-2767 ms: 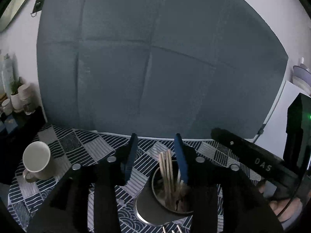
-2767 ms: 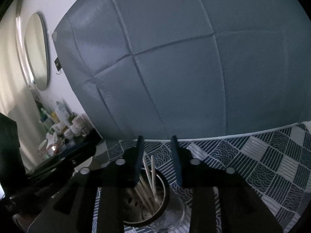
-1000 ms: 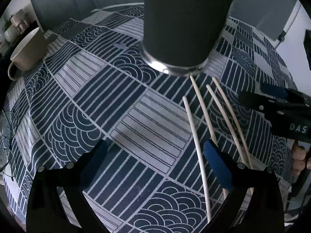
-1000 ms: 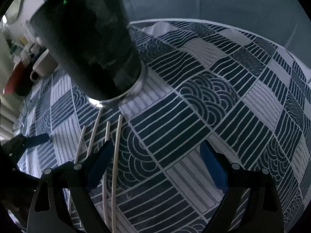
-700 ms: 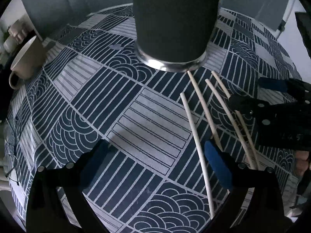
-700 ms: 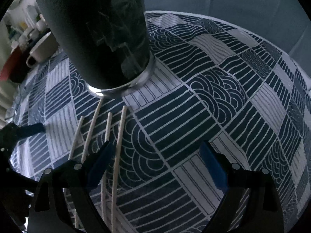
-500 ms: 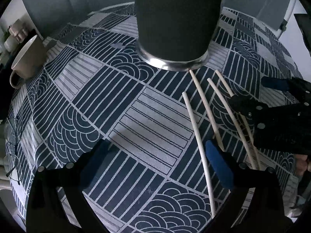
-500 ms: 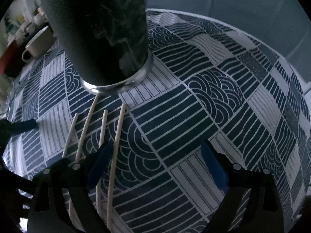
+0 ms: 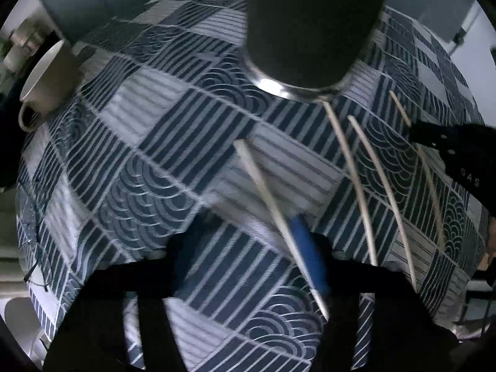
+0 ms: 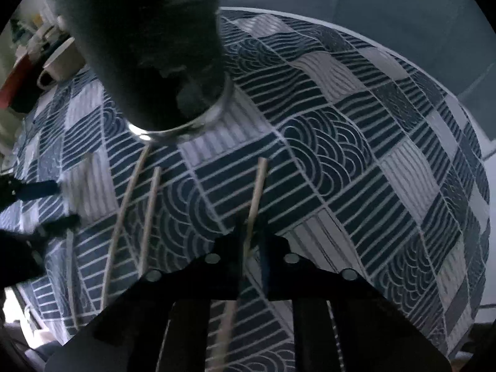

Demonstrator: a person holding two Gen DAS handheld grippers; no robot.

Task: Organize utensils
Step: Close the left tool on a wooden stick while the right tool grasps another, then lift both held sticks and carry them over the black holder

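- Wooden chopsticks lie fanned on the bench, on a blue-and-white patterned cloth [image 9: 173,130], their far tips pointing at the dark steel-rimmed cup [image 9: 310,31] straight ahead of both tools.
- The left tool [image 9: 254,232] looks closed on one chopstick [image 9: 266,195]. That stick crosses the blue pad at a slant, though blur hides the exact contact.
- The right tool [image 10: 252,232] is clamped on another chopstick [image 10: 255,192], which runs forward out of the narrow gap between its jaws.
- Two loose chopsticks [image 9: 369,167] lie between the two tools. A third [image 9: 429,183] runs under the right tool's black body as seen from the left camera.
- Likely trouble: both sticks seem gripped well back from their tips, so either could pivot or slip out when tilted up toward the cup.
- The slanted stick in the left tool may strike the cup's rim rather than drop in.
- Both tools heading for one narrow cup mouth could knock together, or tip the cup.
- Open cloth lies to the left of the left tool, up to a white mug [image 9: 49,77] far off on that side.
- More bare cloth spreads to the right of the right tool, toward the bench edge beyond.
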